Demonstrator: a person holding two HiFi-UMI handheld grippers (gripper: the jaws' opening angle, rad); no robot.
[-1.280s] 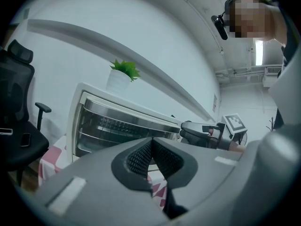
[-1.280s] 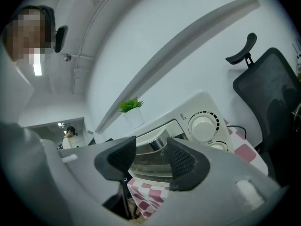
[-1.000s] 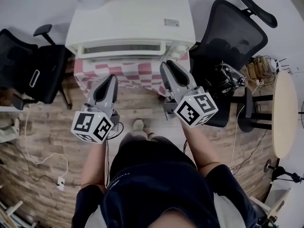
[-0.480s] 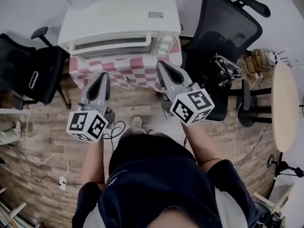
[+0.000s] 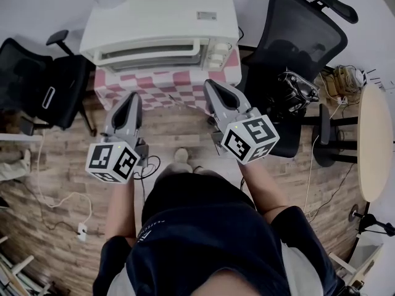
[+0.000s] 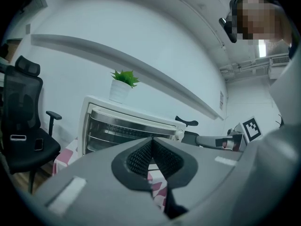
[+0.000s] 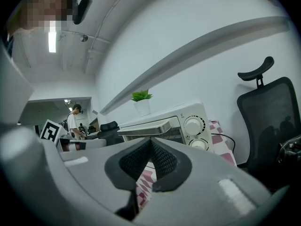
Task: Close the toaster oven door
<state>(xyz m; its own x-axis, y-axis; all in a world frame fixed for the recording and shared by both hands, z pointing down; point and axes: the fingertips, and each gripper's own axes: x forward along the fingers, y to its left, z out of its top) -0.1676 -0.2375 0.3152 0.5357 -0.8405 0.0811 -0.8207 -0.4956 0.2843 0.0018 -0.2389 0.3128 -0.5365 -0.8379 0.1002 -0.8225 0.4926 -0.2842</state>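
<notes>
The white toaster oven (image 5: 162,18) stands on a table with a pink-and-white checked cloth (image 5: 166,82). Its glass door (image 5: 151,53) is upright against the front, with the handle bar along the top edge, and looks closed. Two knobs (image 5: 217,55) sit at its right end. My left gripper (image 5: 134,98) and right gripper (image 5: 212,86) hover side by side in front of the table, short of the oven, both shut and holding nothing. The left gripper (image 6: 151,139) looks at the oven (image 6: 127,126) from its left side. The right gripper (image 7: 150,140) faces the door handle (image 7: 146,126) and knobs (image 7: 194,125).
A small potted plant (image 6: 123,84) sits behind the oven. Black office chairs stand at the left (image 5: 37,85) and right (image 5: 296,39) of the table. A round wooden tabletop (image 5: 373,143) is at far right. Cables (image 5: 55,199) trail over the wood floor.
Both grippers have drawn back a little from the oven front. The oven door looks the same in all three frames.
</notes>
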